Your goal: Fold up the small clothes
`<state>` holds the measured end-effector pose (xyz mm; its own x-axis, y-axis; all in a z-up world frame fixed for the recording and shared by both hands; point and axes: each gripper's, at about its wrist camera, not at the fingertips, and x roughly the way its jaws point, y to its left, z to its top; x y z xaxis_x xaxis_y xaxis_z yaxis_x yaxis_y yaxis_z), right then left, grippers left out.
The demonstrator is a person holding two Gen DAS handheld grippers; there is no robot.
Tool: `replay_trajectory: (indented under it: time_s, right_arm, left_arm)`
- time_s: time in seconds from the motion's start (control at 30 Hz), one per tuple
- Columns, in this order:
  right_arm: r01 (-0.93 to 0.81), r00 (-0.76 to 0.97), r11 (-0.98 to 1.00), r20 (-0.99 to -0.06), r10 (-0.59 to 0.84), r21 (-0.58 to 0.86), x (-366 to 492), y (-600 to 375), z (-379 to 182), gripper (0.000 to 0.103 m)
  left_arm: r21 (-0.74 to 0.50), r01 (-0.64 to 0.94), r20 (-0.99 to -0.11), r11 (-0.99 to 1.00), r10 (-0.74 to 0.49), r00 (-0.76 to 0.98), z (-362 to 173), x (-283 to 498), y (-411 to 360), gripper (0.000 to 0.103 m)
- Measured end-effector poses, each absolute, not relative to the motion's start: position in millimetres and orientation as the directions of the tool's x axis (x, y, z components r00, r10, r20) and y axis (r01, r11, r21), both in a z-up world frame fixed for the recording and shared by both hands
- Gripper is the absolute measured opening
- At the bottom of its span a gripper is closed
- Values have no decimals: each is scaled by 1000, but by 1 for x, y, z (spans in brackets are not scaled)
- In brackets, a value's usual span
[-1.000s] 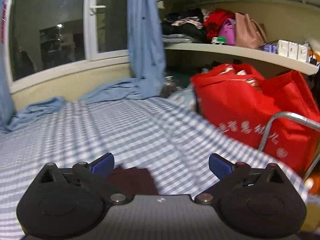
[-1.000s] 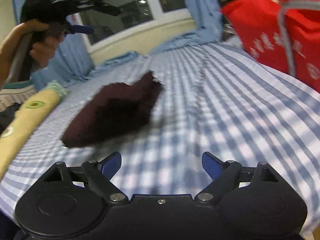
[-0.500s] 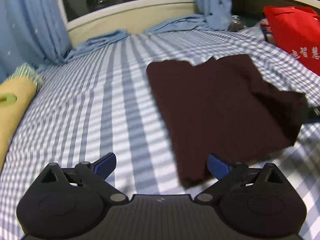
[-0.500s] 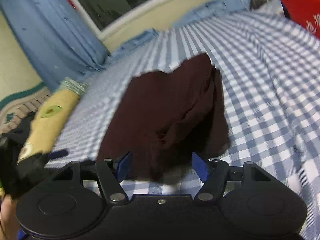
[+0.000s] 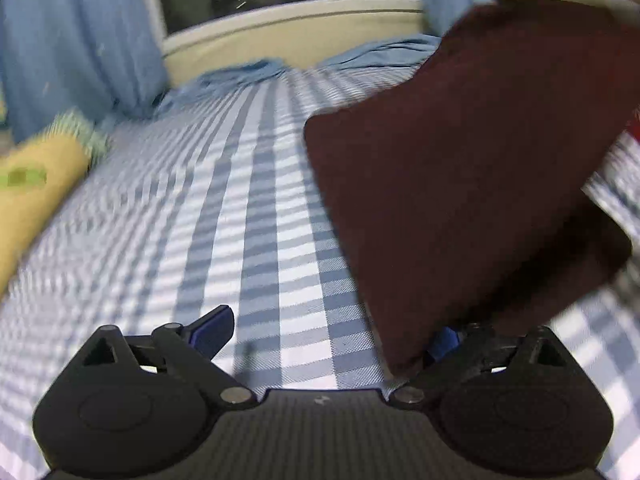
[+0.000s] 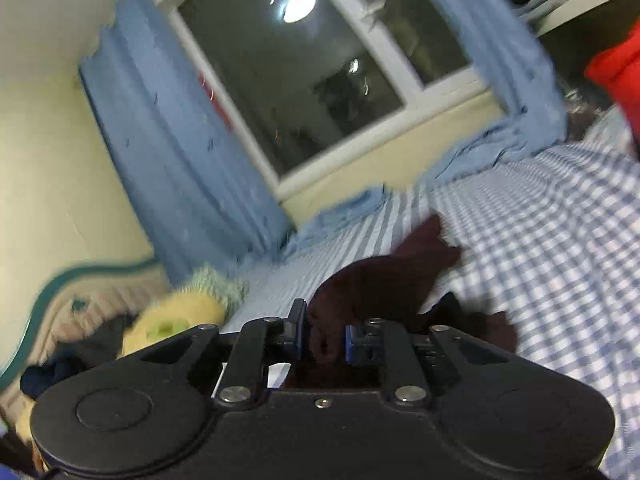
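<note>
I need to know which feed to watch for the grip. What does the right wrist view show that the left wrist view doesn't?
Right wrist only: the right hand-held gripper, whose jaws have just been closing, pinching a bunched part of the maroon cloth; also the ceiling light's reflection in the window.

Left wrist only: the left hand-held gripper open, the cloth's broad lifted panel covering its right finger.

Both: the cloth, checked sheet, yellow pillow, blue curtains, window.

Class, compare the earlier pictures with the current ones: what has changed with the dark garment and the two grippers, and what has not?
The right gripper has just been closing, and its jaws now pinch the maroon garment, whose right side has lifted off the checked sheet. The left gripper came down near its near corner and stays open. The yellow pillow is unmoved.
</note>
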<state>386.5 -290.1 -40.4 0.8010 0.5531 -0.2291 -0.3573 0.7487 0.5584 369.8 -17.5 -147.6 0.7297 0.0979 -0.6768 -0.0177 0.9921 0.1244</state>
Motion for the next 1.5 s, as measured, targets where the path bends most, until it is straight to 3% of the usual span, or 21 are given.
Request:
replay_trajectory:
  time_s: [0.17, 0.2, 0.27, 0.47, 0.63, 0.77, 0.8, 0.83, 0.9, 1.1, 1.23, 1.5]
  right_arm:
    - [-73, 699, 717, -477, 532, 693, 402, -341, -157, 19]
    - [-37, 684, 711, -501, 531, 703, 399, -347, -180, 21]
    - [-42, 703, 648, -438, 560, 761, 388, -355, -198, 21]
    - [-134, 721, 654, -380, 580, 745, 395, -347, -151, 20]
    - [-234, 711, 566, -258, 654, 791, 404, -346, -114, 20]
    - [-63, 678, 642, -439, 590, 764, 405, -363, -163, 25]
    - [-30, 662, 634, -460, 592, 773, 400, -368, -177, 43]
    - [16, 654, 611, -470, 593, 792, 394, -376, -187, 51]
    - [17, 666, 567, -432, 608, 824, 380, -390, -192, 52]
    - [-34, 754, 738, -467, 462, 674, 386, -418, -136, 54]
    - [-104, 739, 779, -476, 476, 618, 442, -395, -110, 54]
    - [-36, 673, 839, -608, 422, 542, 562, -330, -136, 48]
  left_arm:
    - [87, -67, -688, 994, 109, 718, -159, 363, -8, 100]
    - [87, -75, -684, 993, 114, 720, -160, 361, -7, 100]
    - [86, -85, -676, 993, 121, 727, -158, 358, -6, 100]
    - [70, -153, -627, 986, 163, 762, -144, 349, -1, 98]
    - [79, -149, -658, 986, 164, 735, -153, 346, 8, 98]
    - [93, -124, -664, 988, 154, 732, -158, 343, 8, 98]
    - [110, -109, -663, 988, 155, 732, -159, 342, 6, 98]
    - [128, -94, -657, 987, 156, 738, -159, 338, 4, 98]
    - [157, -59, -641, 986, 147, 753, -155, 328, -1, 97]
    - [108, 12, -600, 994, 56, 798, -128, 287, 0, 96]
    - [86, 64, -579, 994, -3, 815, -106, 300, -11, 99]
    - [185, 116, -563, 976, 8, 826, -113, 346, -45, 99]
